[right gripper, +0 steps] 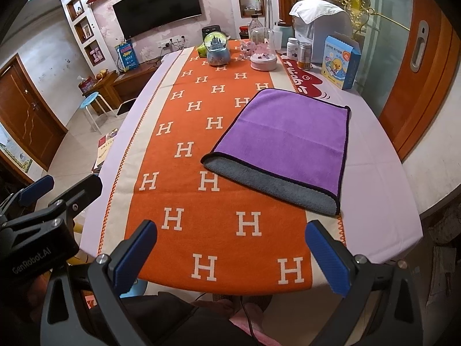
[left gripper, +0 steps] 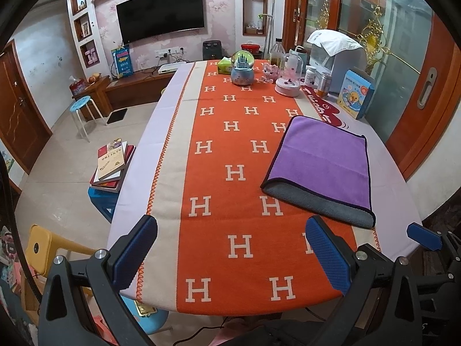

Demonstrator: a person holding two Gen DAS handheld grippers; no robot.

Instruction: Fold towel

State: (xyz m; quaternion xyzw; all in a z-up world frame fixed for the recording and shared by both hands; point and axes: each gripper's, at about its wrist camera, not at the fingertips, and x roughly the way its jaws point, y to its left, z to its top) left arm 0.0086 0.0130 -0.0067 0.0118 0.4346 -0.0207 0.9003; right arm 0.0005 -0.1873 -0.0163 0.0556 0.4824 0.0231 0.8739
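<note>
The purple towel (right gripper: 283,135) is lying folded beside the orange H-patterned runner (right gripper: 201,155); "GenRobot.AI" is showing on the left gripper (left gripper: 230,256), both grippers' fingers (right gripper: 135,255) released.

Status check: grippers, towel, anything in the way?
Left gripper open, empty, short of the towel. Right gripper likewise. Purple towel folded once, flat on the table. Nothing in the way.
</note>
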